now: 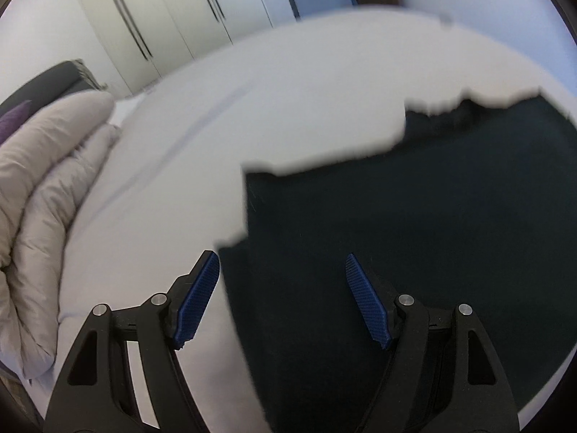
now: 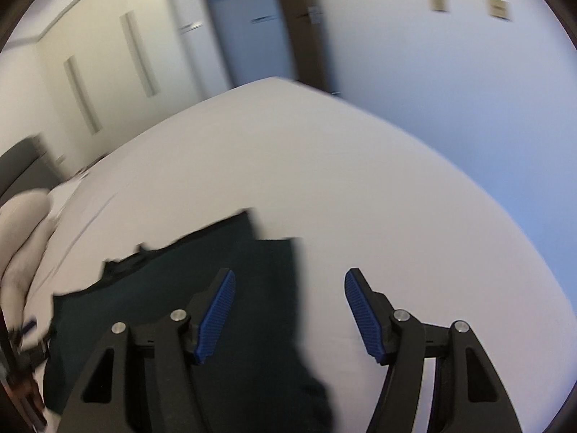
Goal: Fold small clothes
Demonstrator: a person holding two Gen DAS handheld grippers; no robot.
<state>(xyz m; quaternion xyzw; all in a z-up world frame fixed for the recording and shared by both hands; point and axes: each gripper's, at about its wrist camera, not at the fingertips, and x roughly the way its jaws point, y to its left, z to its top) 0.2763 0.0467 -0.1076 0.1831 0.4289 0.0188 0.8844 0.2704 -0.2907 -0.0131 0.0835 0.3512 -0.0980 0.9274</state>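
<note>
A: Left wrist view, going left to right?
B: Far left, a puffy pale-grey quilted duvet [image 1: 39, 195], soft and bunched. Centre, a smooth white sheet [image 1: 288, 101], matte, with one faint crease line. Right half, the dark garment [image 1: 414, 234]: flat, near-black knit with a ragged upper edge, lying on the sheet.
A: Left claw?
B: The left gripper [image 1: 281, 299] has a black frame and blue ribbed pads, jaws spread wide with nothing between them. It's angled down over the garment's left edge. Left pad sits over the sheet, right pad over the cloth. I can't tell if they touch the fabric.
A: Right wrist view?
B: It's blurred. The garment [image 2: 173, 310] fills the lower left, with a folded flap giving a straight right edge. The sheet [image 2: 396, 198] runs to the right.
A: Right claw?
B: The right gripper [image 2: 288, 310] is the same build, jaws wide apart and holding nothing. It's tilted down, straddling the garment's right edge: left pad over cloth, right pad over bare sheet.
</note>
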